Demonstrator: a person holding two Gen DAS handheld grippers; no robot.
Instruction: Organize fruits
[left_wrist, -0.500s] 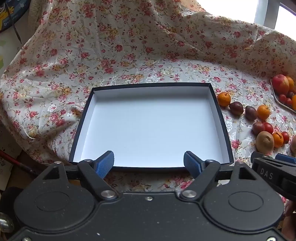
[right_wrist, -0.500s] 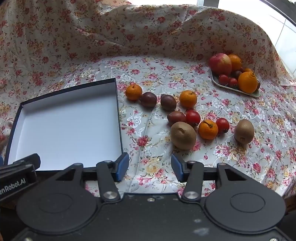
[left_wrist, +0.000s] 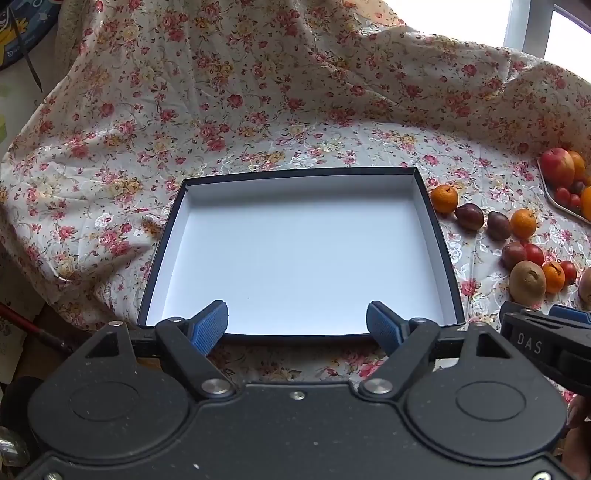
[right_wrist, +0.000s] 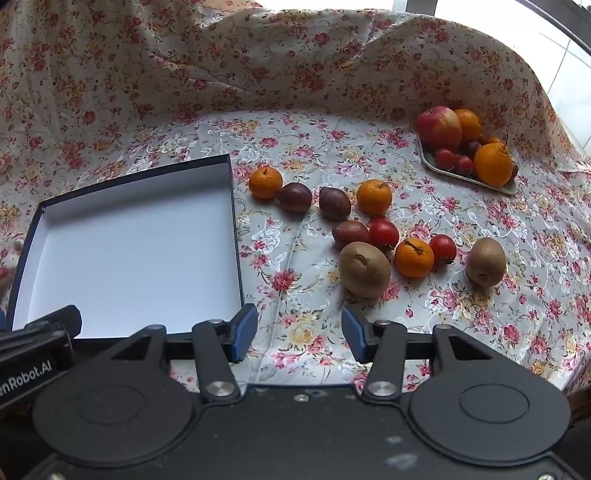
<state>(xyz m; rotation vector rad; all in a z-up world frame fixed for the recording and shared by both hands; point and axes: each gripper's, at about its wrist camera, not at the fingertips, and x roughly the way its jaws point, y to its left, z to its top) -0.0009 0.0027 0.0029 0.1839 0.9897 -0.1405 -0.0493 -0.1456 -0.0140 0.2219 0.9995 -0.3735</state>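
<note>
On the floral cloth (right_wrist: 295, 147), loose fruit beside the box (right_wrist: 129, 251); left gripper (left_wrist: 297, 321) wide, right gripper (right_wrist: 299, 332) narrower, both empty.

**Bright daylight from the far right, strong fisheye bending**

The light is daylight and it comes from a window (left_wrist: 554, 29) at the far right, which is burned out to pure white in both views. The flowered cloth (right_wrist: 295, 74) is evenly lit, with soft folds of shade. Small soft shadows lie under the fruits (right_wrist: 364, 269). The white inside of the box (left_wrist: 299, 254) looks a little bluish, without glare. Both pictures are sharp in the middle. Straight lines bend near the edges, and the corners are darker.
</note>
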